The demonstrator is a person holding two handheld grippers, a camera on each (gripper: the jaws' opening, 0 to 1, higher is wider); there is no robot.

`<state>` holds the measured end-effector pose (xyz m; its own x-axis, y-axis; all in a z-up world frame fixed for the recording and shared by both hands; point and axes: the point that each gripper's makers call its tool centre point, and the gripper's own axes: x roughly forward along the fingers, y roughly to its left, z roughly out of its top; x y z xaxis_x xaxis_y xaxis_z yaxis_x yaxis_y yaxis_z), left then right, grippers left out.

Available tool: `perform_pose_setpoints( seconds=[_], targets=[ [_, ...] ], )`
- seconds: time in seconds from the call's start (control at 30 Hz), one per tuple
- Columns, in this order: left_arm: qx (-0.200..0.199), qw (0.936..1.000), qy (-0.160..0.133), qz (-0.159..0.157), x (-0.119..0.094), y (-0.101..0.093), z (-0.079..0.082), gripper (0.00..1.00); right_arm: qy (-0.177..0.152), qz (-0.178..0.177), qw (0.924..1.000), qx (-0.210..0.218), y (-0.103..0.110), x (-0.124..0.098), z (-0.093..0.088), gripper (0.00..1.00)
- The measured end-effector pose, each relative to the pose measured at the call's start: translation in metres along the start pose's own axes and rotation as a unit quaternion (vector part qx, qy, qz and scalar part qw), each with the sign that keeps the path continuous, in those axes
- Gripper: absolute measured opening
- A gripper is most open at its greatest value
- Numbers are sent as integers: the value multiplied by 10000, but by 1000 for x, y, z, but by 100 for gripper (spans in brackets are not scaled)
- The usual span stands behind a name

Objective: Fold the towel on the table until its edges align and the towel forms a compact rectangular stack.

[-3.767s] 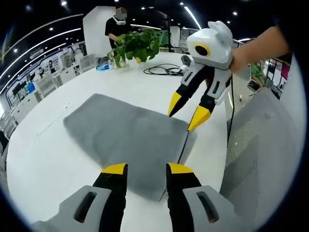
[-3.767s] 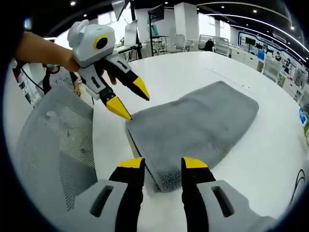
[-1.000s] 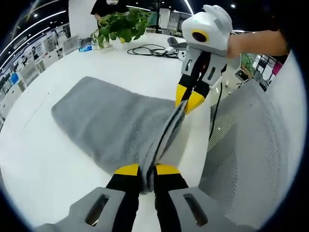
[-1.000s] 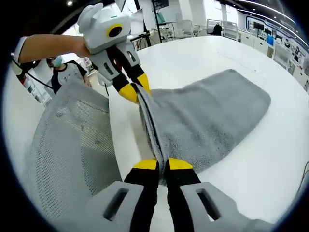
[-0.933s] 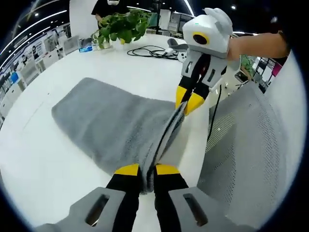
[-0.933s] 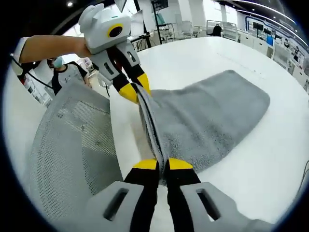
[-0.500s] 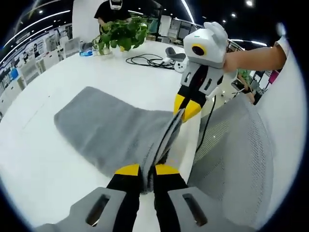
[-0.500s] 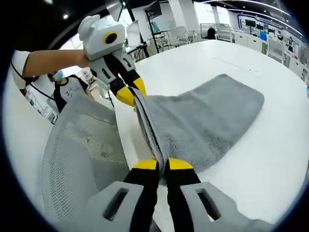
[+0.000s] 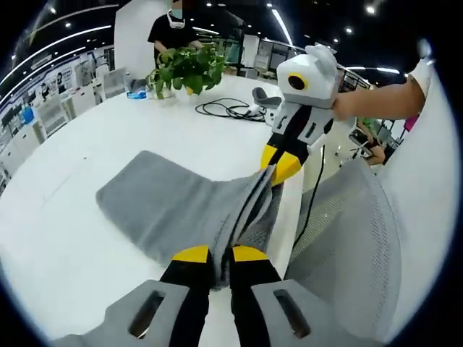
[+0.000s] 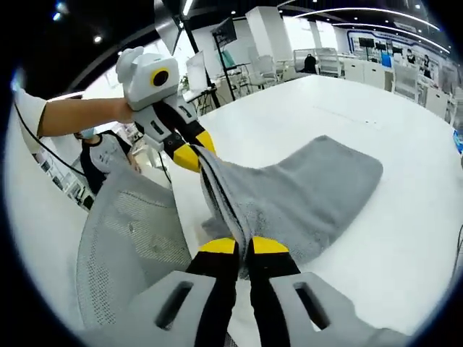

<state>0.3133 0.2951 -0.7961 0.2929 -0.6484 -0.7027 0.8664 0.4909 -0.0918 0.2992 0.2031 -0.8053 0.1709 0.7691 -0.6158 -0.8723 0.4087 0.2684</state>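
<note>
Potted plant [image 9: 189, 66], black cable [image 9: 230, 110], perhaps a mesh chair [image 9: 346, 238].

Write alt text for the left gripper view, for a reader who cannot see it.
The left gripper, shut on a gray towel, lifts its near edge off a white table while the right gripper pinches the same edge farther along. A mesh chair stands beside the table; a potted plant sits at the far end.

Left claw [image 9: 220, 254] showing yellow-tipped black jaws on grey mounts (slotted), right claw [image 10: 243, 246] looking alike, white rounded housing, white short sleeve [image 10: 20, 101].
</note>
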Motion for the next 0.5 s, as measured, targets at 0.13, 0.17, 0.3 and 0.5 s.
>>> perform_pose_setpoints(
  seconds=[0.13, 0.17, 0.3, 0.5],
  targets=[
    [-2, 9999, -47, 115, -2, 8, 5, 9, -60, -43, 10000, -24, -3, 1, 9, 3],
    [25, 9999, -52, 131, -2, 9, 5, 9, -69, -60, 10000, -34, -4, 1, 10, 3],
    [172, 9992, -170, 307, -5, 17, 12, 9, -197, -97, 9998, 14, -7, -1, 20, 3],
    [361, 9959, -323, 761, -11, 39, 28, 9, -526, -356, 9980, -42, -16, -4, 46, 3]
  ],
)
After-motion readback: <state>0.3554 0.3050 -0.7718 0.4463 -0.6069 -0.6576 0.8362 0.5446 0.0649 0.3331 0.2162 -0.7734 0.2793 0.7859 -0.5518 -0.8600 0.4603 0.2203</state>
